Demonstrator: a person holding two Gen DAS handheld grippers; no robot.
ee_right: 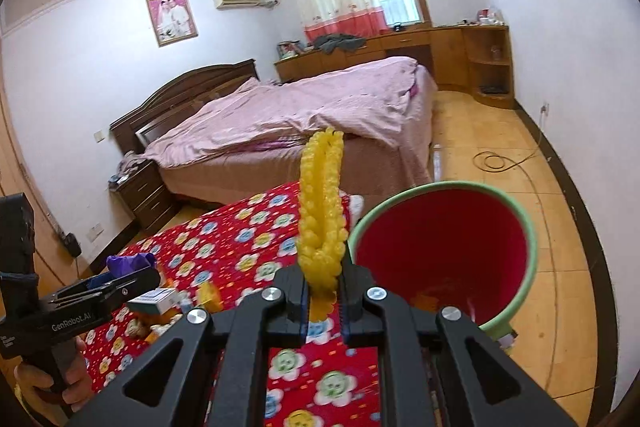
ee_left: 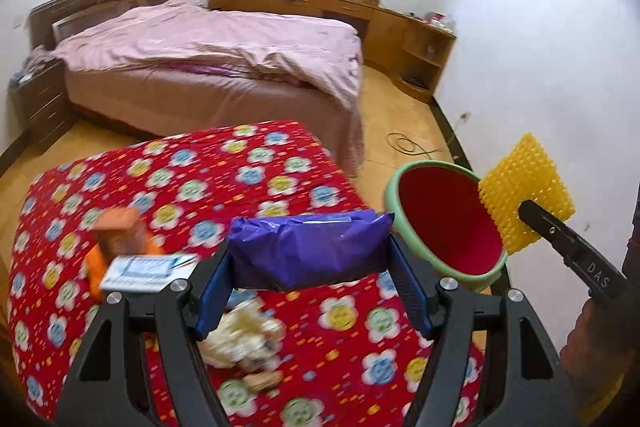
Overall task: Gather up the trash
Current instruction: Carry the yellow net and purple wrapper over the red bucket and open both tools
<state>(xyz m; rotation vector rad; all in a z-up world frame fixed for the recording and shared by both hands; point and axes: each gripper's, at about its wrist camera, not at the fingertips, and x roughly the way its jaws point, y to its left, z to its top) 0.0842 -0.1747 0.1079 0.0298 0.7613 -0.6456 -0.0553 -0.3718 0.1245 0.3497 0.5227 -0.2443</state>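
1. Clamping a purple packet (ee_left: pixel 310 251) across its wide-set jaws, the left gripper (ee_left: pixel 312 291) hung over a table draped in a red flowered cloth (ee_left: pixel 240 179). The packet's long axis ran crosswise between the blue pads (ee_left: pixel 214 291).
2. Lying below and behind that load were scraps not yet gathered: an orange box (ee_left: pixel 120 235), a small white carton (ee_left: pixel 140 271) and crumpled pale paper (ee_left: pixel 240 339).
3. Standing forward and to the right of the left gripper was the bin (ee_left: pixel 444 223), green-rimmed with a red lining, its mouth tilted toward both tools; it appeared to sit beyond the table's right edge.
4. Pinching a folded yellow bubble sheet (ee_right: pixel 322 219) upright, the right gripper (ee_right: pixel 322 301) had its jaws squeezed nearly together on the lower end, the sheet's long axis pointing up and away.
5. Seen from the right wrist, the bin (ee_right: pixel 532 227) lay just right of the sheet and close ahead; the right hand looked the nearer, so its drop probably needed only a short swing rightward over the rim.
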